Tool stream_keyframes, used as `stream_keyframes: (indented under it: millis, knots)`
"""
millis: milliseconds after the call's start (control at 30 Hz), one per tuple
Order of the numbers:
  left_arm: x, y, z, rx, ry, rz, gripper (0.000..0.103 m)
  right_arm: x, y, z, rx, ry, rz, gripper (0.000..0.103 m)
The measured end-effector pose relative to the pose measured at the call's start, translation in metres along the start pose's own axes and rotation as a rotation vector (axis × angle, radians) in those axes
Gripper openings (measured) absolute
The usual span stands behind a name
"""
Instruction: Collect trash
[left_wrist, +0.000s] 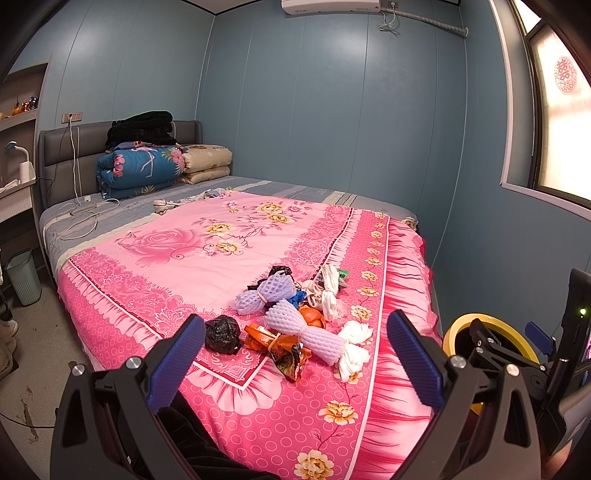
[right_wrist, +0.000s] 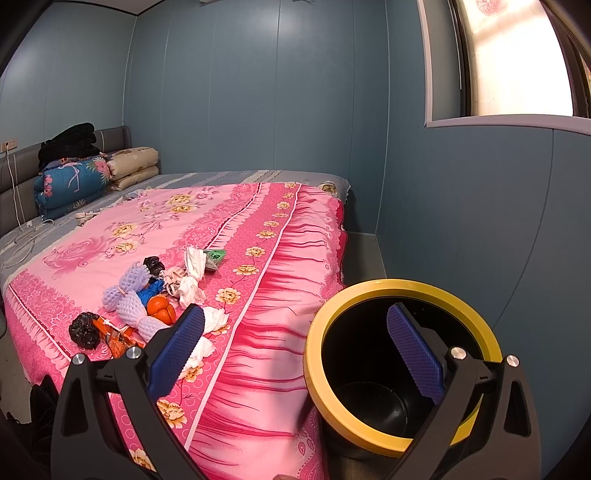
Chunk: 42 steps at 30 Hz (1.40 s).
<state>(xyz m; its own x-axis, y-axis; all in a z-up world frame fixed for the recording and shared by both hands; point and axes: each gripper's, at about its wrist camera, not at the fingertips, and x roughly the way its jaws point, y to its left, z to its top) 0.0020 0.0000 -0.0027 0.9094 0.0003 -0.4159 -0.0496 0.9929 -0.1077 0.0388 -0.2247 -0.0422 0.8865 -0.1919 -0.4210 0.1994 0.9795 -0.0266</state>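
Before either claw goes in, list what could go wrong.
1. The trash pile is tangled: grabbing a foam net may drag the orange or tissues along.
2. The pile lies near the bed edge, so knocked pieces could fall.
3. The yellow-rimmed bin stands off the bed; carried items could drop in the gap.

The left tool (left_wrist: 295, 354) is held level, its 2 blue-padded fingers (left_wrist: 176, 362) spread wide with nothing between them. The right tool (right_wrist: 295, 354) is likewise agape, its 2 fingers (right_wrist: 413, 350) wide apart and gripping nothing.
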Motion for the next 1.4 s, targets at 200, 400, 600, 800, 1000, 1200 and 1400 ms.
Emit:
stream_keyframes:
  millis: [200, 400, 600, 800, 1000, 1200, 1400]
  knots:
    - [0.0, 0.0, 0.0, -0.001, 0.002, -0.003, 0.095, 0.004, 0.0, -0.003, 0.007, 0.007, -0.007, 0.095]
    - [-0.002, 0.001, -0.008, -0.011, -0.006, -0.017, 0.095, 0.01, -0.006, -0.001, 0.038, 0.006, 0.045, 0.095]
    - [0.007, 0.009, -0.009, -0.045, 0.027, -0.031, 0.095, 0.033, 0.002, 0.007, 0.014, 0.029, 0.097, 0.095]
    - [0.02, 0.026, 0.0, -0.056, 0.046, -0.05, 0.095, 0.085, 0.025, 0.014, 0.005, 0.209, 0.229, 0.095]
    - [0.055, 0.054, 0.014, 0.025, 0.111, 0.028, 0.095, 0.137, 0.057, 0.013, -0.022, 0.382, 0.367, 0.095]
    - [0.111, 0.086, 0.01, 0.093, 0.235, 0.092, 0.095, 0.186, 0.072, 0.011, 0.021, 0.464, 0.314, 0.095]
    - [0.172, 0.118, 0.002, 0.079, 0.355, 0.108, 0.095, 0.228, 0.085, 0.002, 0.015, 0.563, 0.295, 0.095]
